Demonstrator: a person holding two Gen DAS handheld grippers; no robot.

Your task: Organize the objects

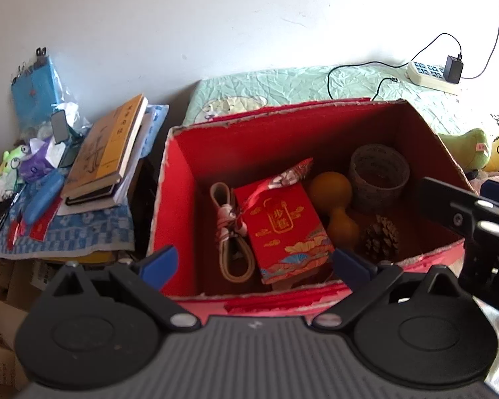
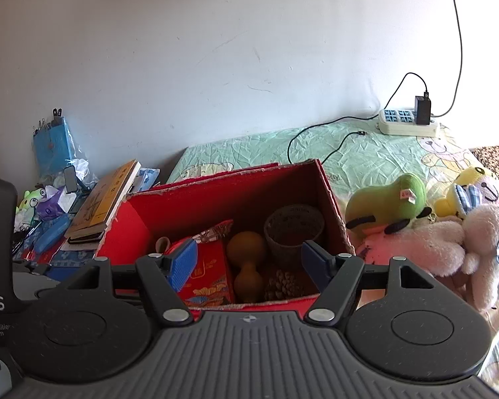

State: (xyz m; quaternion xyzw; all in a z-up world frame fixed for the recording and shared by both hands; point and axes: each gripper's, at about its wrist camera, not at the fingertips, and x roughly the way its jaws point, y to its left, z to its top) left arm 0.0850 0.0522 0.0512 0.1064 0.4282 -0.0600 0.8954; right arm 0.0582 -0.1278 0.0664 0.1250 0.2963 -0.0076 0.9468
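Both grippers, left (image 1: 254, 262) and right (image 2: 249, 262), hover wide open and empty at the near rim of the open red cardboard box (image 1: 179, 179), whose contents lie just ahead of and below the blue fingertips. Inside, from the left gripper's left to right: a coiled beige cord (image 1: 231, 229), soft and light; a red printed gift carton (image 1: 282, 229), rigid, probably best pinched across its narrow sides; an orange gourd (image 1: 336, 206), smooth, likely slippery, best taken at its waist. Beyond lie a brittle-scaled brown pine cone (image 1: 381, 237) and a grey woven ring basket (image 1: 379, 176).
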